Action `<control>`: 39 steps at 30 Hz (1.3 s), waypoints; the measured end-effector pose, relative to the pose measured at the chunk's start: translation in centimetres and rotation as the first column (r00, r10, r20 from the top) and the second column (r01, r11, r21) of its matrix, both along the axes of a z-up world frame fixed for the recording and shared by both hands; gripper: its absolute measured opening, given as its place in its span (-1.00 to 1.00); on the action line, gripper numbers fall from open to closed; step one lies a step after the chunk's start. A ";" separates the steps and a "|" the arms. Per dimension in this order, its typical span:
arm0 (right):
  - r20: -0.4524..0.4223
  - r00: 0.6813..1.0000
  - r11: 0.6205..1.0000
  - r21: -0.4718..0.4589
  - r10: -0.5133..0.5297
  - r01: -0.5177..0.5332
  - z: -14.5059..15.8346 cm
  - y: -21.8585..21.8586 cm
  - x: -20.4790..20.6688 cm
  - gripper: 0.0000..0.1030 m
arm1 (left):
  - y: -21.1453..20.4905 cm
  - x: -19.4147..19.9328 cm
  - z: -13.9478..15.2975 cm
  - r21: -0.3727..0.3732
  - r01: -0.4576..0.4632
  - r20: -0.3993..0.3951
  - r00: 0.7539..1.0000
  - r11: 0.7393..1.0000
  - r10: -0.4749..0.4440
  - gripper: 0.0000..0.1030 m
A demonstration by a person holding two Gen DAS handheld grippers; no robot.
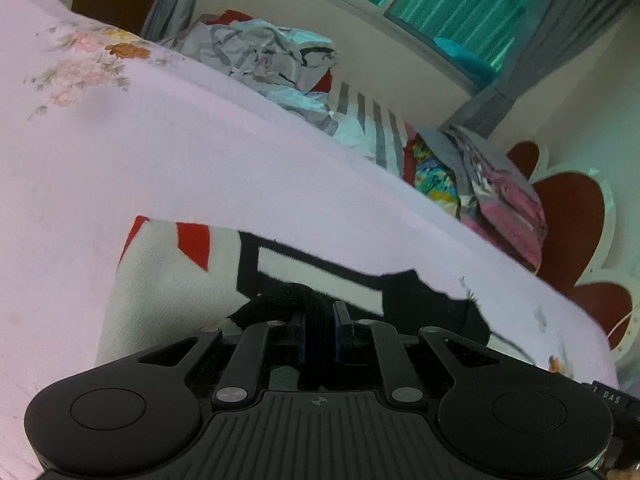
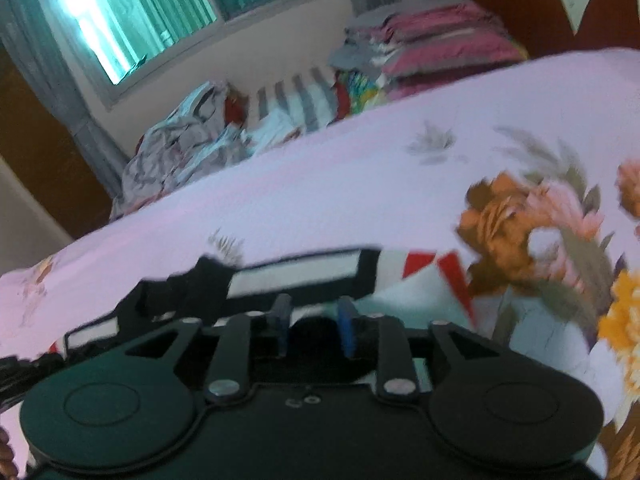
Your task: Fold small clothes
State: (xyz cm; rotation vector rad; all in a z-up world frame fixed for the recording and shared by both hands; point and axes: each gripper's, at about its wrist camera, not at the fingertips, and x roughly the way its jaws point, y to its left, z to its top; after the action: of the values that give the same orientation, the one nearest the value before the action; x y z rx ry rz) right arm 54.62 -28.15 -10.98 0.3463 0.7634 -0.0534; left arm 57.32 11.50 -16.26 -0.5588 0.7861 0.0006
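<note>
- Left gripper [image 1: 320, 320]: its 2 blue pads [image 1: 338, 332] are pinched on a black strip of the garment [image 1: 168, 280], which bunches up and runs between them.
- Right gripper [image 2: 316, 320]: jaws parted, with a clear gap between the 2 blue pads [image 2: 347, 328]. Dark cloth sits low in that gap; whether the pads touch it I cannot tell, and the view is blurred.
- The garment is white with black bands and red patches. It lies flat on the bed [image 1: 200, 160], right in front of both grippers, its far edge straight in both views.
- The bed is covered by a pale pink sheet with flower prints [image 2: 520, 216].
- Along the far side of the bed sits a heap of crumpled clothes [image 1: 272, 52], a grey-striped piece [image 1: 372, 124] and a stack of pink folded ones [image 2: 448, 40].
- Behind them are a cream wall, a window [image 1: 460, 4] with grey curtains, and a red-brown headboard [image 1: 572, 220] with a scalloped white edge.
</note>
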 end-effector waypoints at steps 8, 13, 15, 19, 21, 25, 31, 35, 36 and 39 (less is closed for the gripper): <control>0.048 0.998 0.998 -0.062 0.030 -0.027 1.0 -0.6 -0.5 -0.10 | 1.3 -0.9 0.8 -0.001 -0.039 0.032 0.999 0.999 0.039 0.54; -0.015 0.996 0.991 -0.099 0.089 -0.090 -0.4 0.1 0.1 -0.06 | 1.5 -1.9 1.5 0.104 -0.008 0.076 0.997 0.995 0.000 0.65; -0.036 0.995 0.989 -0.116 0.093 -0.097 -1.2 0.4 0.5 -0.06 | 0.9 -1.7 1.2 0.153 0.042 0.062 0.997 0.987 -0.052 0.65; -0.058 0.990 0.982 -0.134 0.127 -0.134 -2.1 1.2 1.0 -0.23 | -0.4 -1.0 0.2 0.232 0.105 0.022 0.993 0.967 -0.113 0.63; -0.066 0.989 0.978 -0.154 0.133 -0.142 -2.3 1.5 1.2 -0.67 | -0.6 -0.7 -0.3 0.248 0.103 0.002 0.994 0.963 -0.107 0.07; -0.057 0.986 0.962 -0.217 0.157 -0.166 -2.4 2.0 1.1 -0.89 | -1.0 -1.2 -1.0 0.347 0.083 0.006 0.996 0.934 -0.091 -0.35; -0.028 0.995 0.937 -0.336 0.091 -0.095 -3.5 1.8 1.2 -0.91 | 0.1 -1.6 -1.5 0.365 0.012 0.046 0.998 0.931 -0.031 -0.35; -0.013 0.998 0.944 -0.324 0.068 -0.068 -3.1 1.6 0.8 -0.88 | 0.1 -2.0 -1.2 0.377 0.021 0.045 0.998 0.926 -0.041 -0.35; -0.009 0.998 0.950 -0.307 0.063 -0.063 -2.8 1.4 0.6 -0.82 | 0.2 -2.2 -1.1 0.369 0.017 0.044 0.998 0.929 -0.036 -0.35; 0.014 0.999 0.961 -0.274 0.050 -0.044 -1.9 1.2 -0.4 -0.56 | 0.0 -2.9 -0.6 0.369 0.019 0.041 0.998 0.929 -0.037 -0.35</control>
State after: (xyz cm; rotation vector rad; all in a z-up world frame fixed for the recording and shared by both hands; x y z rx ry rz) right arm 54.25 -26.99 -12.91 0.0649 0.7325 -0.1093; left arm 54.46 11.51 -16.88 -0.1888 0.7249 0.1070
